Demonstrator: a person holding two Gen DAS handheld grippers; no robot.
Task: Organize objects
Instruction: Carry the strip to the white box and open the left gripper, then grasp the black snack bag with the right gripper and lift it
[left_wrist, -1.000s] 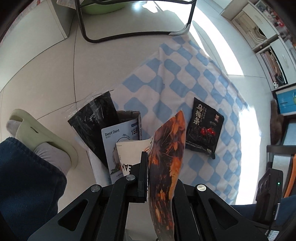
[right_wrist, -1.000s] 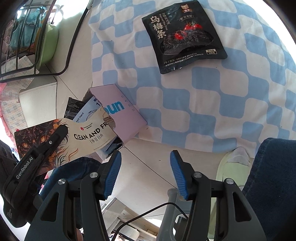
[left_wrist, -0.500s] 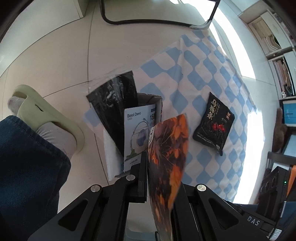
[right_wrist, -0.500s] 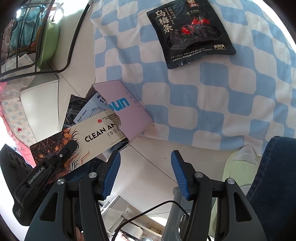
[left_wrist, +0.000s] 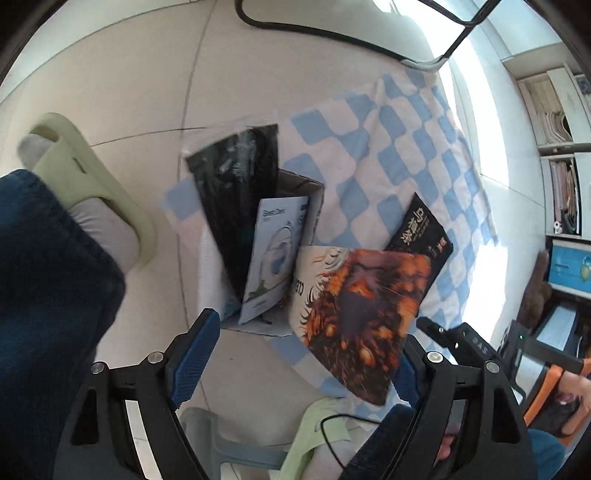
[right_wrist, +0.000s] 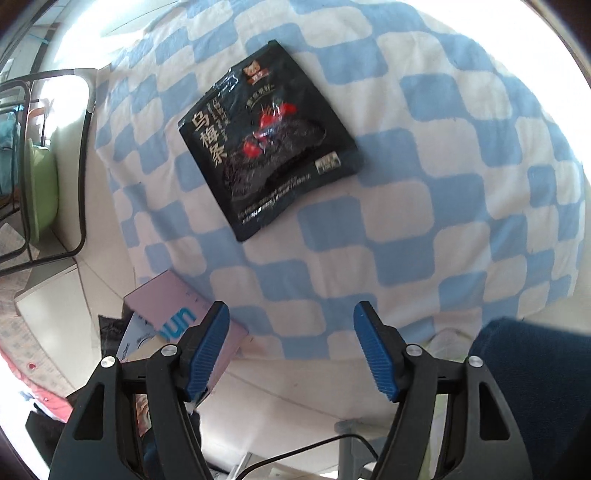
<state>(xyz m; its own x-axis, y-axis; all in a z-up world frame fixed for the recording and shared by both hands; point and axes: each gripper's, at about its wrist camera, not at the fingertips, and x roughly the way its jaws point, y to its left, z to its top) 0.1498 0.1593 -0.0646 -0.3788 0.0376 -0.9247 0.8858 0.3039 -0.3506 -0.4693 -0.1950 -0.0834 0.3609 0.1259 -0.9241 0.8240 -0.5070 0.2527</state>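
Observation:
My left gripper (left_wrist: 295, 354) is open; the orange-and-black packet (left_wrist: 362, 310) lies loose between the fingers, leaning toward the cardboard box (left_wrist: 295, 192). The box holds a black sachet (left_wrist: 240, 192) and a white-blue "Best Dent" packet (left_wrist: 277, 254). A black plum-snack pouch (left_wrist: 421, 229) lies flat on the blue-and-white checkered cloth (left_wrist: 388, 140); it also shows in the right wrist view (right_wrist: 269, 140). My right gripper (right_wrist: 291, 350) is open and empty, above the cloth's near edge, below the pouch. The box's pink side (right_wrist: 177, 314) sits by its left finger.
A person's leg in jeans (left_wrist: 48, 280) with a green slipper (left_wrist: 96, 184) stands left of the box. A black metal chair frame (left_wrist: 332, 33) is at the back, shelves (left_wrist: 554, 122) at the right. A green basin (right_wrist: 44, 188) sits under the frame.
My left gripper has opened and let go of the orange-and-black packet, which has tipped flat toward the box. My right gripper has moved forward over the cloth toward the black pouch.

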